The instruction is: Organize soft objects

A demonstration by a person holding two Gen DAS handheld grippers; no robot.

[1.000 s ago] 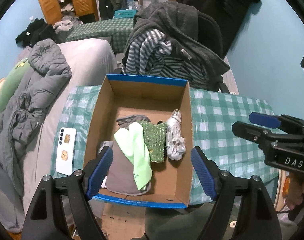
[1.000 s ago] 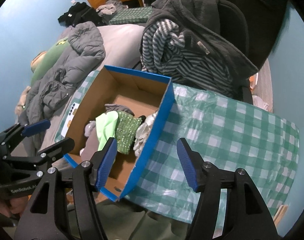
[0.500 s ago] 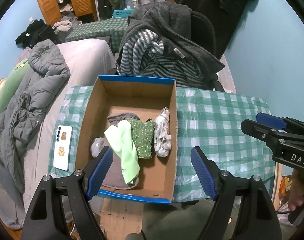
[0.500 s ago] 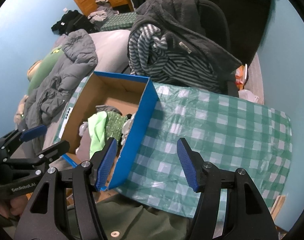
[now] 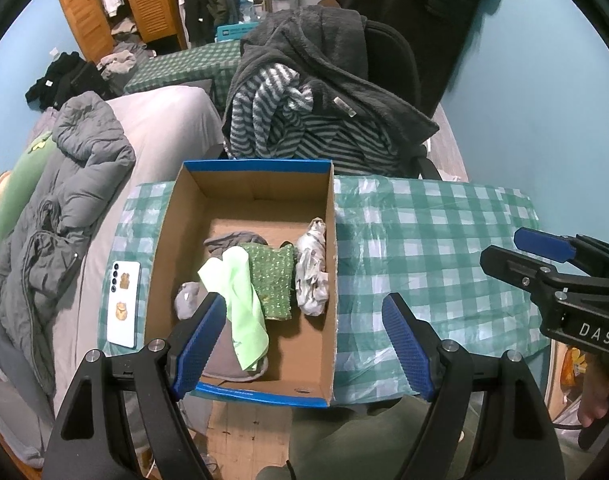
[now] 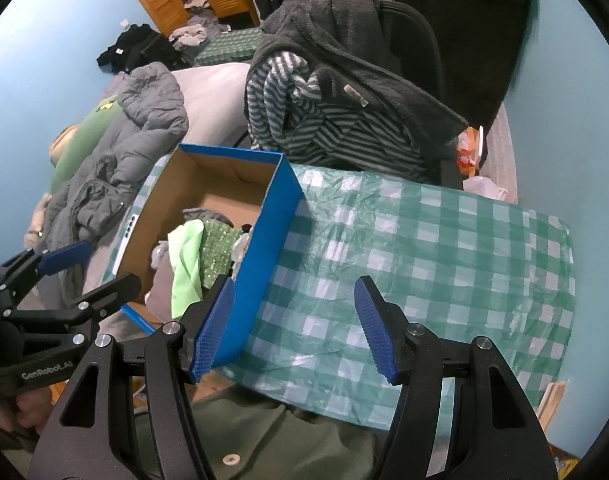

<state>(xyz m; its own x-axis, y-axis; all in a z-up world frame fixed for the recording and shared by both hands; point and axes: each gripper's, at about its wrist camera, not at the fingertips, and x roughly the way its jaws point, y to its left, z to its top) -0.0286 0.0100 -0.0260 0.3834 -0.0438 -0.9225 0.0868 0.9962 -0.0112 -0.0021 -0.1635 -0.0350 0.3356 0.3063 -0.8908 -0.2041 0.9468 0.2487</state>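
Both tongs, left gripper (image 5: 304, 336) and right gripper (image 6: 292, 324), gape empty; I risk snagging the blue-edged cardboard box (image 5: 256, 166) at frame centre.

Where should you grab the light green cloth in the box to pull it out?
Probably the lower end of the light green cloth, coming straight down from above. It drapes loose over the grey clothes there, and the box walls block any sideways reach. The upper end sits tight against the sparkly green cloth.
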